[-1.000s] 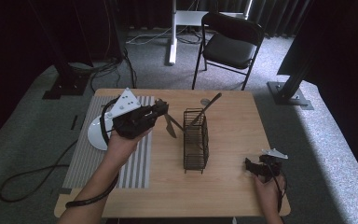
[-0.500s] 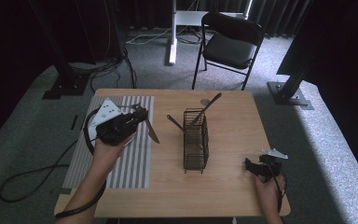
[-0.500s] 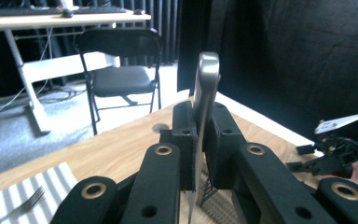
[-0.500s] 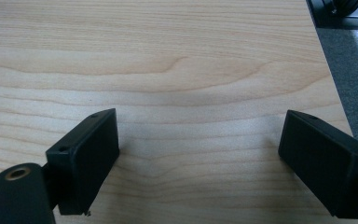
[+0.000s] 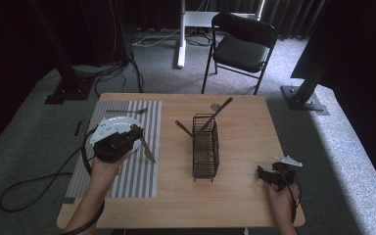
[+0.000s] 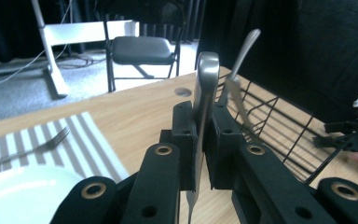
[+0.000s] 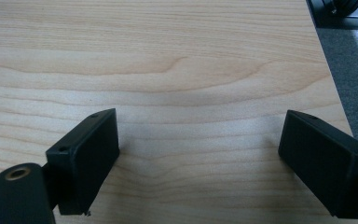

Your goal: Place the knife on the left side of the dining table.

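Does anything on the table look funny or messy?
Nothing is spilled or broken. The fork lies above the plate, not beside it. The left gripper holds a knife, and two utensils lean out of the wire basket.

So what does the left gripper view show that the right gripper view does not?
Left gripper view: the left tool shut on a table knife, with a fork on the striped placemat, a white plate and a black wire basket holding cutlery. Right gripper view: the right tool open above bare wood. Both: the wooden table.
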A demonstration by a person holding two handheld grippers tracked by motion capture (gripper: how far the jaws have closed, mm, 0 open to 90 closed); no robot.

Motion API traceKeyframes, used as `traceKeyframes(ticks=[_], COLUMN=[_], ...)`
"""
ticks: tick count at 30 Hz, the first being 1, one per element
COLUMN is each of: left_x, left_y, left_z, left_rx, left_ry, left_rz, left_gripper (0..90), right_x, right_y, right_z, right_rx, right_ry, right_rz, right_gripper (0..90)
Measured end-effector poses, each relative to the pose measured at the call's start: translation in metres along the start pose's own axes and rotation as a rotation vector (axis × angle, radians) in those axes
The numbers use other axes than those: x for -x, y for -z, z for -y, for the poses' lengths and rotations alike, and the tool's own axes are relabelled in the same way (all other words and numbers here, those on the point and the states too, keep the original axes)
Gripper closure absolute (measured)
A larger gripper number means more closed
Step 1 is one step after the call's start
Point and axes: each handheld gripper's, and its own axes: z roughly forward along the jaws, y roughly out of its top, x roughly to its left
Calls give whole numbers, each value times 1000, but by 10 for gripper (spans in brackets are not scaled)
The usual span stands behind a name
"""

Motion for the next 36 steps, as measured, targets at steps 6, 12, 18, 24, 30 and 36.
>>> traceKeyframes(ticks=[6, 12, 18, 24, 30, 36], left_x=[-5, -10, -13, -16, -20, -26], left_y=[0, -2, -3, 0, 4, 13], left_z=[15, 29, 38, 40, 41, 38], left_rx=[-20, -32, -32, -28, -6, 39], left_ry=[30, 56, 78, 109, 121, 142], left_rz=[-12, -23, -21, -32, -54, -84], left_gripper=[838, 837, 837, 832, 821, 781], right_x=[0, 0, 0, 0, 0, 0], right_y=[0, 0, 0, 0, 0, 0], right_z=[0, 0, 0, 0, 0, 0], right_rx=[0, 0, 0, 0, 0, 0], right_ry=[0, 0, 0, 0, 0, 0], right_rz=[0, 0, 0, 0, 0, 0], right_gripper=[116, 116, 116, 116, 116, 116])
